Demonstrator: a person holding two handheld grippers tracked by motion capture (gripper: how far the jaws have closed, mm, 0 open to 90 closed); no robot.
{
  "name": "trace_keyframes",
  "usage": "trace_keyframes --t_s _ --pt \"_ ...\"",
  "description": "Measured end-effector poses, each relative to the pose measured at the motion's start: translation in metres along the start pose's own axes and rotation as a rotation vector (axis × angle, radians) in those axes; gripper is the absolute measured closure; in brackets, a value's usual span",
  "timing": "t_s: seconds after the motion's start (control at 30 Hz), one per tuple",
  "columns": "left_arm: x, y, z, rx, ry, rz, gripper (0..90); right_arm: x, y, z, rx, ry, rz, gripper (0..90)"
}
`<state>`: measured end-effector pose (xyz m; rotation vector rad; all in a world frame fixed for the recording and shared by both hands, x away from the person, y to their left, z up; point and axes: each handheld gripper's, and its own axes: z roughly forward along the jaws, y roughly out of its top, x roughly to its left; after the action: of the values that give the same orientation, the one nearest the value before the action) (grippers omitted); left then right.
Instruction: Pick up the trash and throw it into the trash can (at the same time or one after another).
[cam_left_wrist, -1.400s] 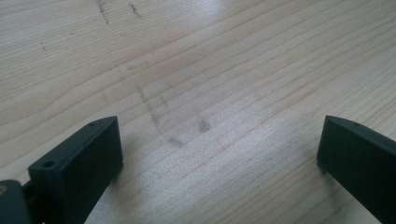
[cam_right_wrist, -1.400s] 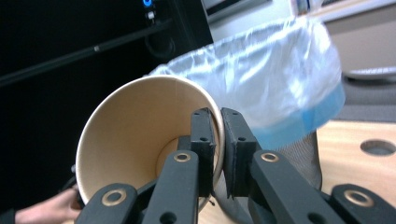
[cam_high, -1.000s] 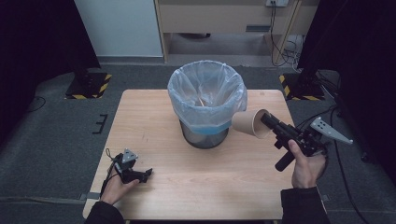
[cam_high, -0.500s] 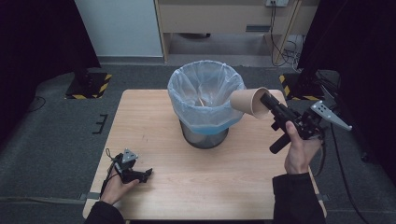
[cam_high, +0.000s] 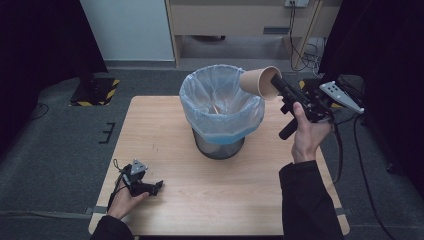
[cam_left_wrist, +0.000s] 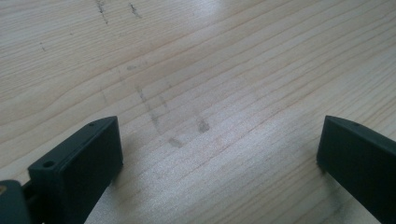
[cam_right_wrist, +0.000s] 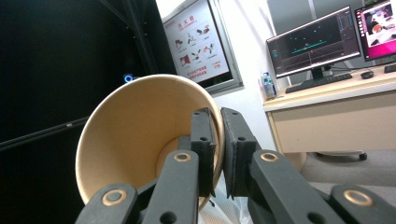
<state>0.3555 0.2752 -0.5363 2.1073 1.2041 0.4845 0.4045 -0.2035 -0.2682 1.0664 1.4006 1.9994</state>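
Observation:
A brown paper cup hangs tilted over the right rim of a wire bin lined with a pale blue bag. My right gripper is shut on the cup's wall, one jaw inside and one outside. In the right gripper view the cup opens toward the camera, its rim pinched where my gripper closes. My left gripper rests on the table near the front left corner, held by a hand. In the left gripper view my left gripper stands open over bare wood, jaws wide apart.
The wooden table carries the bin at its middle back. Some light scraps lie inside the bag. Cables hang behind the table, and black curtains flank both sides. A desk with monitors stands farther off in the right gripper view.
My right hand has lifted the cup and carried it left, from beside the bin to above its right rim. The left hand has stayed in place.

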Motion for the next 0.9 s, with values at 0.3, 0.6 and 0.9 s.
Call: trace_keyframes --t_s 0.3,0.6,0.9 --pt "0.000 0.000 0.000 -0.002 0.000 0.000 0.0 0.002 -0.008 0.035 0.047 -0.027 -0.010 84.5" --pt "0.000 0.000 0.000 -0.002 0.000 0.000 0.0 -0.003 -0.028 0.069 0.121 -0.069 -0.029 84.2" --pt "0.000 0.000 0.000 -0.003 -0.002 -0.002 0.0 -0.014 -0.049 0.088 0.175 -0.041 -0.033 59.6"
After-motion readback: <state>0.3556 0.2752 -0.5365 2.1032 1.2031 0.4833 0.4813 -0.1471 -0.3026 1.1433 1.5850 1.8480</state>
